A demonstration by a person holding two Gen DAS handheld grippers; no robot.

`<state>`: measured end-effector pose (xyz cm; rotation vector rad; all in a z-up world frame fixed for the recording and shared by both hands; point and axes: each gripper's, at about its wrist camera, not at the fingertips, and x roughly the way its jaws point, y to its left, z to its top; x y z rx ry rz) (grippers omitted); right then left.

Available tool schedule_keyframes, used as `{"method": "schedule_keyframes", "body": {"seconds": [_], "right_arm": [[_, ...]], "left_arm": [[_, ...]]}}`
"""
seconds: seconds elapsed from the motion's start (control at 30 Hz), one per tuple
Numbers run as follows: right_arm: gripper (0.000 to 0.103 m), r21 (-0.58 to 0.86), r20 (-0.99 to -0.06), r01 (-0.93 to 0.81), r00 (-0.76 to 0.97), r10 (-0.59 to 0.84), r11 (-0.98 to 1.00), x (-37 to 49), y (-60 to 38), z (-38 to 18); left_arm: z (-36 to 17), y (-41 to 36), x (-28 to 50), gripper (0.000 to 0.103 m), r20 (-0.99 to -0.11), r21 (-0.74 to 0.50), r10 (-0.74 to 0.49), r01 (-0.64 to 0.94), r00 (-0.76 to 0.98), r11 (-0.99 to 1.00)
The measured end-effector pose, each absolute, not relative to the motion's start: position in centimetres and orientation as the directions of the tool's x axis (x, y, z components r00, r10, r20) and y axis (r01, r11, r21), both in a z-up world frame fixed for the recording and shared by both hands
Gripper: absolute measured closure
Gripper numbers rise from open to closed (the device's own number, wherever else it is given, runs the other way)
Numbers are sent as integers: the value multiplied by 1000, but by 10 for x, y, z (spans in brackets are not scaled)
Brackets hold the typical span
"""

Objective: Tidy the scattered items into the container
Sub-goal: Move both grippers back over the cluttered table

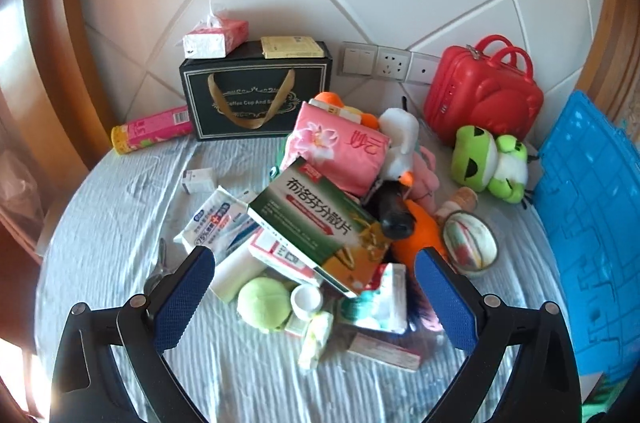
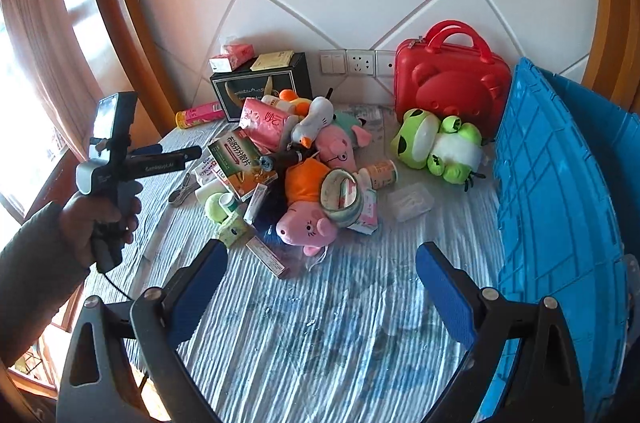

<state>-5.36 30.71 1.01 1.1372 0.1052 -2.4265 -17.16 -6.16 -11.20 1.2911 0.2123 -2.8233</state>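
Hovering low in the left wrist frame, the left tongs (image 1: pixel 314 293) are spread wide with nothing between the blue pads, framing the near edge of a heap of scattered items. In that heap a green medicine box (image 1: pixel 320 223) lies tilted at centre frame, resting on smaller cartons, with a pink tissue pack (image 1: pixel 340 153) just above it and a white wipes packet (image 1: pixel 218 223) to its left. A tennis ball (image 1: pixel 264 305) sits at lower centre beside a small white jar (image 1: pixel 306 299). A green frog plush (image 1: pixel 490 163) lies at centre right, apart from the heap and just in front of a red case (image 1: pixel 482 95) standing against the wall. The blue container (image 1: pixel 592 223) fills the right edge of the frame.

In the right wrist frame, the right tongs (image 2: pixel 322 283) are likewise released and wide apart, over bare striped cloth (image 2: pixel 320 343) on the counter at lower centre, short of the heap. A pink pig plush (image 2: pixel 306 229) lies at the heap's near edge, centre frame, with a rolled cloth (image 2: pixel 340 197) against it. The blue container (image 2: pixel 560 203) stands along the right side, its wall just beside the frog plush (image 2: pixel 440 143). At left, a hand (image 2: pixel 100 219) grips the handle of the other tool. A black gift box (image 2: pixel 260 85) stands at upper centre against the wall.
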Motion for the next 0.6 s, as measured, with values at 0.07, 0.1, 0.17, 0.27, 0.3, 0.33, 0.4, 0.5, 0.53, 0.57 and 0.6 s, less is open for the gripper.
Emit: {"method": "schedule_keyframes", "body": {"seconds": [0.07,0.1,0.17,0.27,0.3,0.33,0.4,0.5,0.53,0.57,0.6], "right_arm": [[7,119,-757,412,-551,-351,-903,-51,295,3],[7,116,-764,400,-549,-340,-909,-49,291,1],[7,107,-777,381,-544,-316,-919,-44,282,-4],[7,83,-800,347,-536,-270,-934,-36,275,-10],[7,74,-807,335,-533,-254,-939,-34,274,-12],[7,66,-815,322,-529,-238,-944,-32,274,-14],[7,53,-826,298,-523,-210,-953,-30,273,-16],[7,37,-833,275,-522,-182,-961,-31,270,-15],[7,36,-833,273,-523,-179,-961,-31,267,-14],[7,34,-833,272,-523,-178,-962,-32,264,-13],[7,34,-833,275,-524,-179,-961,-33,261,-12]], "left_arm": [[-131,-82,-193,1,-760,-172,79,82,-645,-982],[-141,-92,-205,1,-767,-190,90,91,-635,-977],[-163,-108,-226,2,-777,-221,106,111,-620,-969],[-194,-124,-253,5,-787,-289,170,111,-593,-951],[-203,-127,-259,8,-787,-315,197,106,-585,-943],[-210,-129,-264,15,-783,-337,220,100,-582,-936],[-217,-130,-270,38,-767,-385,271,79,-582,-919],[-214,-127,-268,56,-745,-407,294,59,-598,-911],[-212,-127,-266,60,-738,-419,309,49,-599,-907],[-211,-127,-263,62,-733,-426,319,41,-600,-904],[-208,-128,-260,66,-727,-433,326,34,-604,-901]]}}
